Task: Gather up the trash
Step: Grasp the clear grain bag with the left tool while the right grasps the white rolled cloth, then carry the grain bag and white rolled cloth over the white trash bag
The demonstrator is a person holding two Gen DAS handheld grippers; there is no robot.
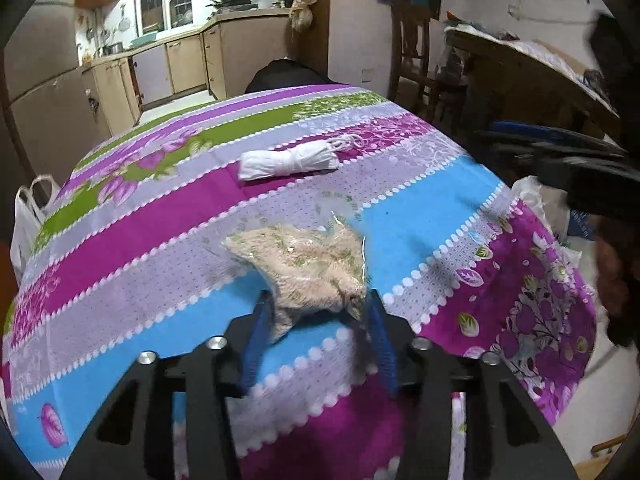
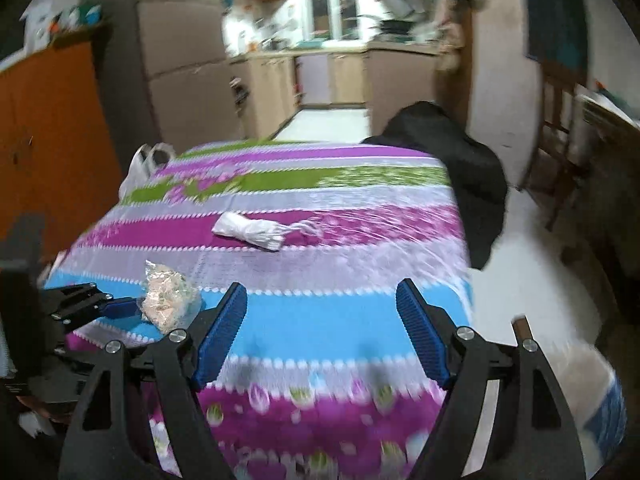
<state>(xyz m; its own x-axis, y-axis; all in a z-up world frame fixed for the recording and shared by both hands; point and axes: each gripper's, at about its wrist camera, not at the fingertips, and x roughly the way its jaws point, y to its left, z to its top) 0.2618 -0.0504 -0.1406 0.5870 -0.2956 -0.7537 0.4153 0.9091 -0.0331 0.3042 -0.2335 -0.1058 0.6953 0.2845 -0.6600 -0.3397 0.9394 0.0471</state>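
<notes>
Desk (image 1: 420,216): a surface covered by a cloth striped in purple, green, lilac and blue is seen in both wrist views; the trash lies on it.
Plastic carrier bag (image 2: 138,170): a white bag is seen hanging past the far left corner of the desk, possibly meant for the trash; this is only a judgement.
Right tongs (image 2: 320,336): the blue pads are held wide apart over the blue stripe near the front edge, and nothing is seen between them.
Left tongs (image 1: 316,320): the pads are closed in on the clear packet from both sides, so the packet is gripped at its near end.
Clear packet (image 1: 308,264): a crumpled wrapper with pale, beige contents is held by the left tongs, low over the blue and lilac stripes.
White bundle (image 2: 250,232): a rolled white cloth or paper with a loose cord at its right end is left lying on the dark purple stripe, untouched.
Key relation: the bundle lies ahead of the right tongs and slightly to the left, with its long axis running across the view; the empty right tongs are judged the freer to take it.
</notes>
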